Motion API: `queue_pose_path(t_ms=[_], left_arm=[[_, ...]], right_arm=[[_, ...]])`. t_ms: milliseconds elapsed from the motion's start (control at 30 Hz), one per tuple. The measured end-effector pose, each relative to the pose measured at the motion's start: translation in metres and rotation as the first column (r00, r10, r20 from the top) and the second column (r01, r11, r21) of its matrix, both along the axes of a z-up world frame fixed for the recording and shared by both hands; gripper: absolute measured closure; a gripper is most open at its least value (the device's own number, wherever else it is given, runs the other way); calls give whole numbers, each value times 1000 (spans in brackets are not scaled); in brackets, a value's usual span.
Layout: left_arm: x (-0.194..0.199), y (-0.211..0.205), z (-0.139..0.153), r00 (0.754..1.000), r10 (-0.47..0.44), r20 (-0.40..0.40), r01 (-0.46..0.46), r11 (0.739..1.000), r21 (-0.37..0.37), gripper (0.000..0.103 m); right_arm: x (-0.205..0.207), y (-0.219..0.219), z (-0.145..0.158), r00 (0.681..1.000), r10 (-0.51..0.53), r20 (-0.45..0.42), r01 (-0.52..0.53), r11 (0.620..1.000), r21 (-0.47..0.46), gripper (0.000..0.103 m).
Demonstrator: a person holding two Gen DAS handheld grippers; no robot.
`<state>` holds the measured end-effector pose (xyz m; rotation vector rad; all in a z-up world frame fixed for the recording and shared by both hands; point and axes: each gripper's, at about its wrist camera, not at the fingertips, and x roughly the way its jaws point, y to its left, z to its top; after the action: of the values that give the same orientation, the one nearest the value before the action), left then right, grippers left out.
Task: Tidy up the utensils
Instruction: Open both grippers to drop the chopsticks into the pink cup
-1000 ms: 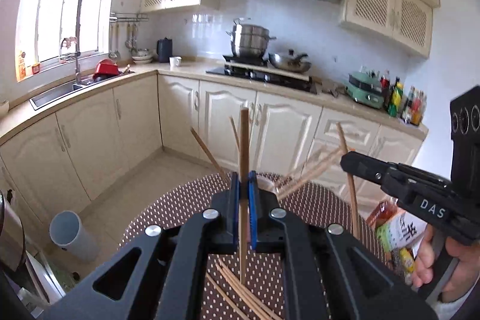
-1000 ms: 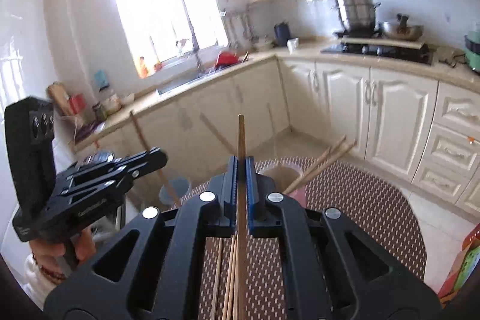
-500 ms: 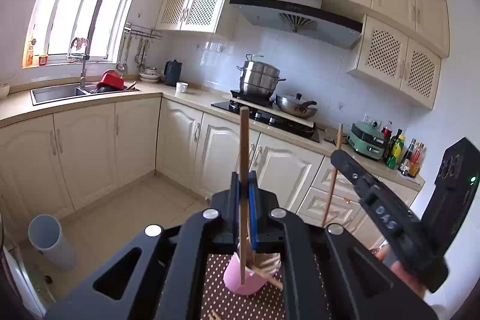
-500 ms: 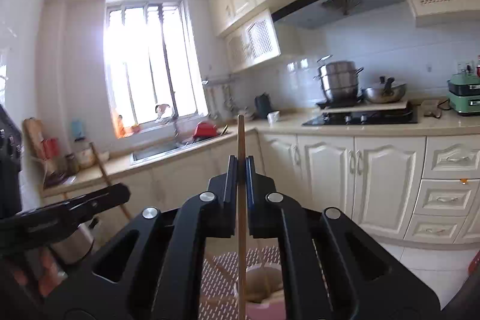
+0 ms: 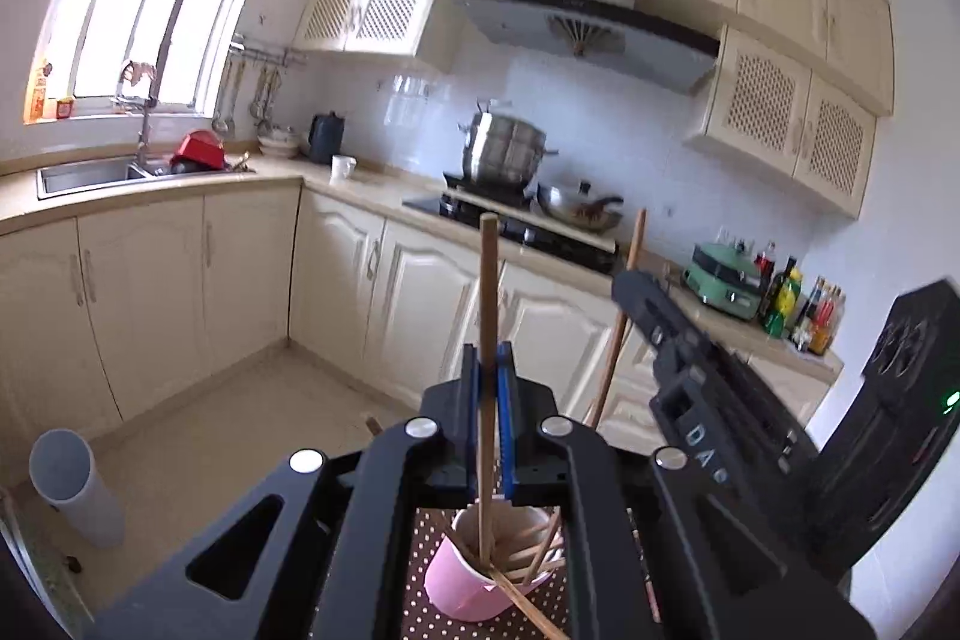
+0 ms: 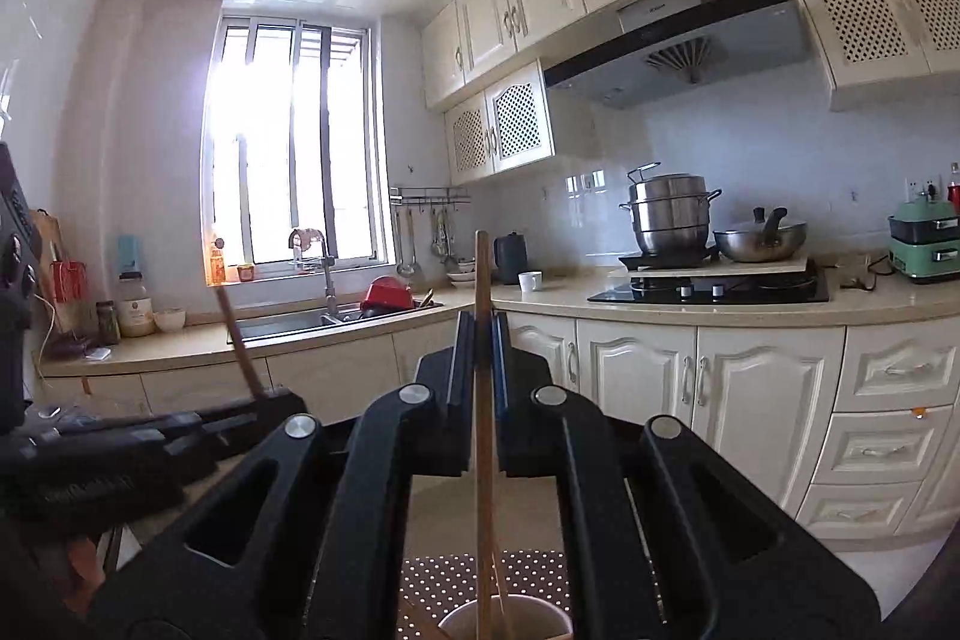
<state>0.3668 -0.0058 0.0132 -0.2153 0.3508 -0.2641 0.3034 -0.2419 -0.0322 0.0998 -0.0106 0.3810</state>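
A wooden chopstick (image 5: pixel 487 316) is clamped upright by the left gripper (image 5: pixel 491 370) above the pink cup (image 5: pixel 480 580). Another chopstick (image 6: pixel 482 340) is pinched upright by the right gripper (image 6: pixel 480 346) over the same cup.

Cream-cabinet kitchen with a lit window and a loaded hob

A stacked steel steamer pot (image 6: pixel 671 214) stands on the black hob (image 6: pixel 714 289), a wok (image 6: pixel 759 239) just beside it under the range hood (image 6: pixel 678 46); a green appliance (image 6: pixel 923 247) sits on the counter to the right, a white cup (image 6: pixel 530 281) and dark kettle (image 6: pixel 511 257) to the left; a red bowl (image 6: pixel 387 293) lies by the sink (image 5: pixel 84 175) below the window (image 6: pixel 294 148), ladles hang from a wall rail (image 6: pixel 429 196), bottles (image 5: pixel 804 307) crowd the counter end, and a grey bin (image 5: pixel 75 487) stands on the tiled floor
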Motion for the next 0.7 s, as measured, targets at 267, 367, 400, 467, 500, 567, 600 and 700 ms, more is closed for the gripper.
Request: queue_pose_path(t_ms=[267, 367, 400, 467, 500, 567, 600, 700], left_arm=[[10, -7, -20, 999, -27, -42, 27, 1000, 12, 97], [10, -11, -26, 998, -30, -55, 32, 999, 39, 97], [11, -12, -28, 998, -31, -62, 34, 998, 47, 97], [10, -11, -32, 997, -35, -72, 39, 998, 50, 97], [10, -11, -34, 996, -37, -78, 41, 998, 53, 97], [10, -12, -37, 995, -40, -86, 46, 997, 63, 97], [10, -12, -38, 995, -44, -90, 51, 996, 71, 97], [8, -12, -39, 994, -47, -97, 56, 994, 90, 96]], right_arm=[[1, -9, 8, 1000, 12, 19, -12, 1000, 14, 97], [4, -6, 4, 1000, 14, 10, -14, 1000, -5, 97], [4, -6, 0, 1000, 19, -3, -19, 1000, -9, 97], [4, -8, -6, 999, 25, -21, -25, 1000, -12, 97], [2, -10, -11, 999, 28, -35, -28, 1000, -13, 97], [-3, -12, -17, 998, 36, -57, -37, 999, -20, 97], [-4, -13, -18, 997, 38, -62, -40, 999, -24, 97], [-12, -14, -25, 995, 37, -93, -43, 997, -61, 97]])
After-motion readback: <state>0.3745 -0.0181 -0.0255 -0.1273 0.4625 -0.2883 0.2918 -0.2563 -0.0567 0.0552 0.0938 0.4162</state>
